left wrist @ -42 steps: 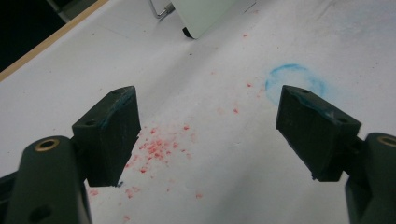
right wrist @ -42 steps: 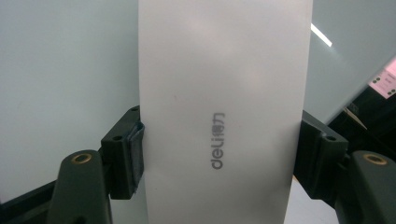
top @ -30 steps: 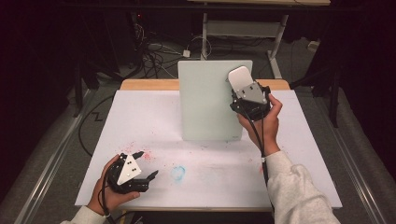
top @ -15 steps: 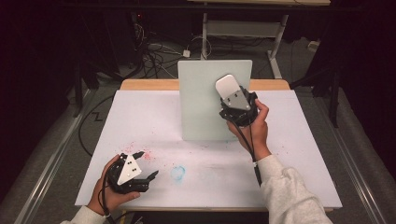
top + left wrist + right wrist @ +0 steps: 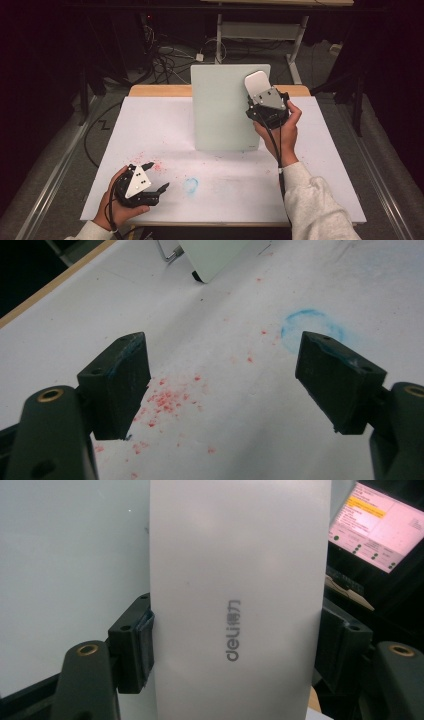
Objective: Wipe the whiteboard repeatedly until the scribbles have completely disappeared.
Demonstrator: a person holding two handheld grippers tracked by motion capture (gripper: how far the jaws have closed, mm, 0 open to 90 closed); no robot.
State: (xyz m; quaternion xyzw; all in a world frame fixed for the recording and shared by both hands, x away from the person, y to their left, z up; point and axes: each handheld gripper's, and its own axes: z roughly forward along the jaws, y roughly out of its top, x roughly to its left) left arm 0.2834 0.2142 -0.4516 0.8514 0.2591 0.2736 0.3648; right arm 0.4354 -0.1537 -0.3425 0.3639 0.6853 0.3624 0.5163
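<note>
The eraser looked like smooth white plastic with a soft, matt sheen and grey printed letters. The board behind it had a pale, smooth and slightly glossy face. The desk was covered with matt white paper, stained with red specks and a blue smear, and its far edge showed bare light wood. The left gripper had matt black plastic jaws with brass-coloured metal inserts.
</note>
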